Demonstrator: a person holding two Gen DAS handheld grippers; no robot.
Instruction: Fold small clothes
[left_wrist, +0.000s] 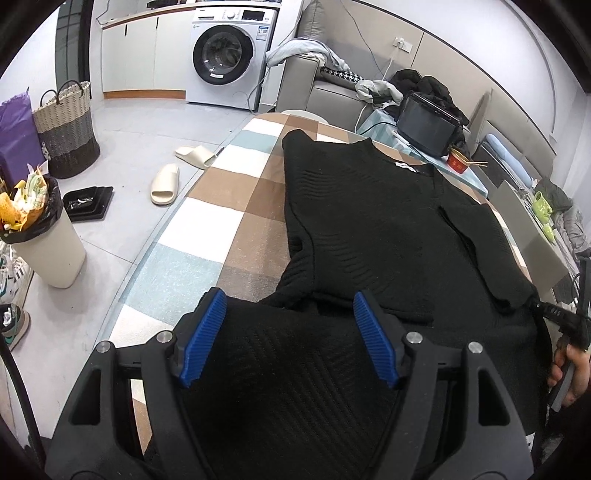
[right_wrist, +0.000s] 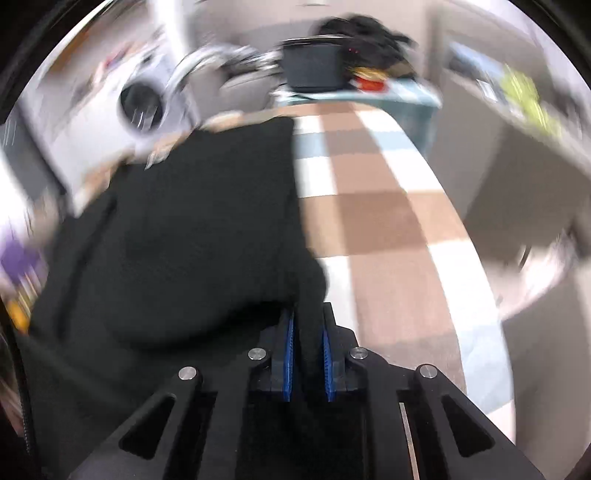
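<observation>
On the checkered desk our black sweater lies spread flat. Our left gripper holds its fingers spread over the near hem, while our right gripper pinches a fold of its edge.

1. One black sweater on one checked table.
2. Two grippers: left, right; each has two blue pads.
3. Two slippers on the floor.
4. One washer.
5. One woven basket.
6. One bin, full.
7. One purple bag.
8. One black tray.
9. One red bowl with two chopsticks.
10. One screen.
11. One hand.
</observation>
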